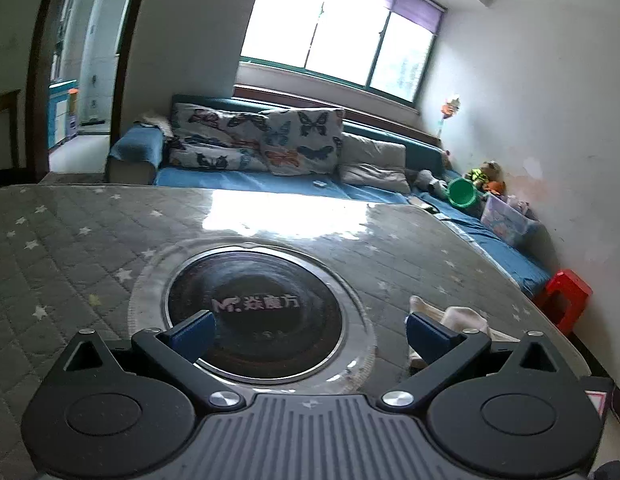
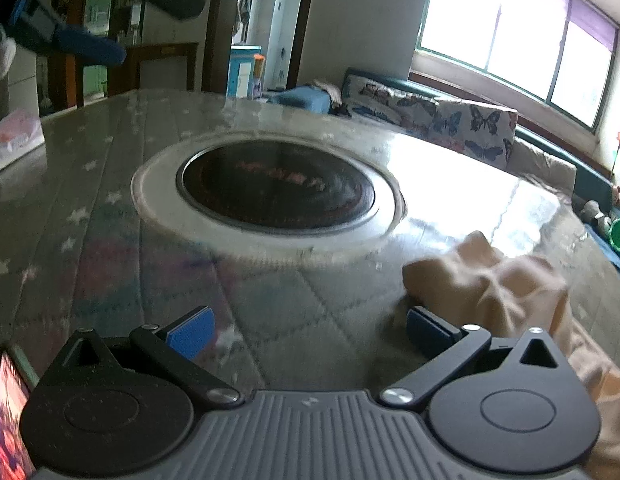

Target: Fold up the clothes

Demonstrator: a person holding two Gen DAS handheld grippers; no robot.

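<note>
home living room: sofa (image 1: pixel 269 184) with butterfly cushions (image 1: pixel 301 140), toys (image 1: pixel 486 176), quilt-covered table (image 1: pixel 69 240).

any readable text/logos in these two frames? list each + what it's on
"Mr." then three Chinese characters, roughly "焱魔方" (first one uncertain): on the dark round cooktop set in the table.
Same logo in the right wrist view: motion-blurred, unreadable.
Box at the table's left edge: print too blurred.
Nothing else legible.
</note>
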